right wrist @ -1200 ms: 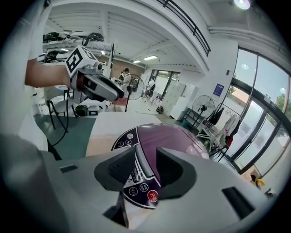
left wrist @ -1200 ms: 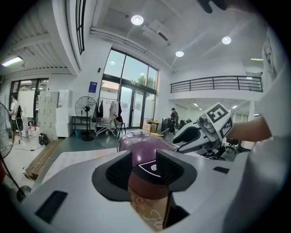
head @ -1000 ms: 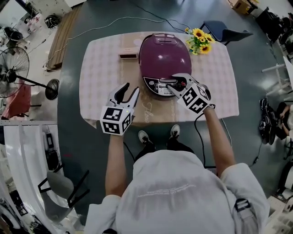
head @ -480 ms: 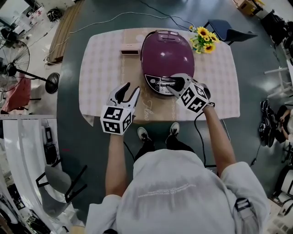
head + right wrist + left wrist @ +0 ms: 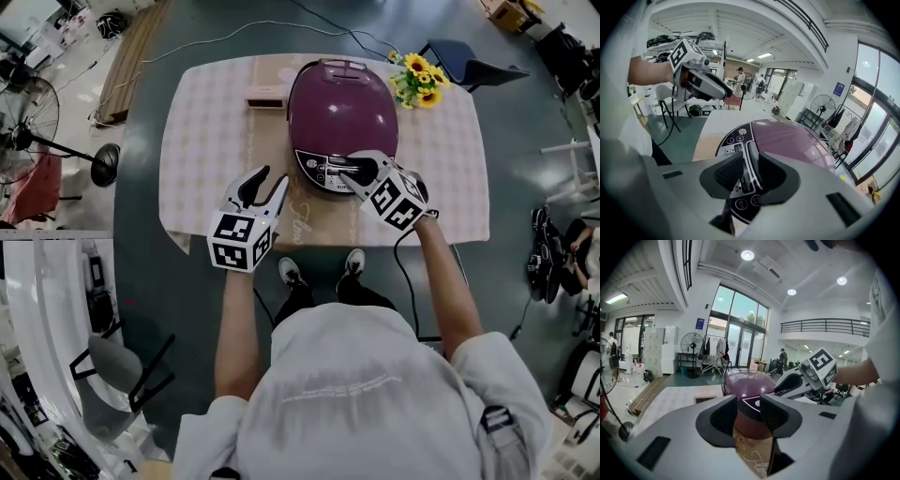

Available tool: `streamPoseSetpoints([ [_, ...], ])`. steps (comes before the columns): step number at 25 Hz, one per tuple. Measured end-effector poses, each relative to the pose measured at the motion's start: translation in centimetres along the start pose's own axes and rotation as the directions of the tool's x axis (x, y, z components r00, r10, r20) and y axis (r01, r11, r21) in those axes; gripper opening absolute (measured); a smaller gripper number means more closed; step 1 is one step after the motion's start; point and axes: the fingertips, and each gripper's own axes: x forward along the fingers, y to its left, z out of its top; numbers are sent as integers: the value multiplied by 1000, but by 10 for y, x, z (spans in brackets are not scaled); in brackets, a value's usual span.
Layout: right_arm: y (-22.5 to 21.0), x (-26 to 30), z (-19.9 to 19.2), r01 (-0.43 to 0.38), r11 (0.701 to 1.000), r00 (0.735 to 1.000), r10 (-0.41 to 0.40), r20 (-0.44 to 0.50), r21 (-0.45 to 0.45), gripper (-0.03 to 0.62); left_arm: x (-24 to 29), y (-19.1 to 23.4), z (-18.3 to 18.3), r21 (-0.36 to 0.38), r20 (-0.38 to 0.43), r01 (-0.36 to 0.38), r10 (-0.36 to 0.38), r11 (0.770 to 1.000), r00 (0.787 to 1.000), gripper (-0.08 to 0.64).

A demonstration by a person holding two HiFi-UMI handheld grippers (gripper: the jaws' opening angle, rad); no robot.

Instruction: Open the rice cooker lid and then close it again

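Cooker latch [image 5: 754, 150] sits between right gripper's [image 5: 354, 169] just-closing jaws, apparently ungripped; left gripper's [image 5: 270, 180] apart

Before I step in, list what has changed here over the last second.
The right gripper's jaws have just been closing in around the silver latch on the front of the rice cooker. A gap still shows beside it, so it is not clamped yet. Unchanged: that gripper stays at the front panel, the left gripper still hovers open over the table's near edge, and the lid is still down.
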Motion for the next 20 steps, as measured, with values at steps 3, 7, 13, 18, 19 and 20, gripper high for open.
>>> streamPoseSetpoints([
  [3, 1, 0, 0, 13, 1000, 1000, -13, 11, 2, 98, 1, 0, -1, -2, -4, 1, -1, 1000, 1000, 163],
  [7, -3, 0, 2, 26, 997, 999, -29, 41, 72, 69, 4, -1, -2, -6, -9, 9, -9, 1000, 1000, 164],
  [13, -4, -1, 5, 22, 992, 997, -30, 70, 124, 69, 13, -5, -3, 1, -15, 31, -31, 1000, 999, 163],
  [18, -3, 2, 1, 45, 987, 996, -57, 72, 153, 72, 14, -5, -8, -4, -25, 33, -33, 999, 999, 163],
  [19, -3, 2, 1, 52, 987, 995, -64, 70, 155, 72, 14, -5, -8, -2, -27, 34, -34, 999, 999, 164],
  [20, -2, 2, 1, 58, 986, 995, -69, 66, 154, 72, 14, -5, -8, -1, -28, 35, -35, 999, 999, 163],
])
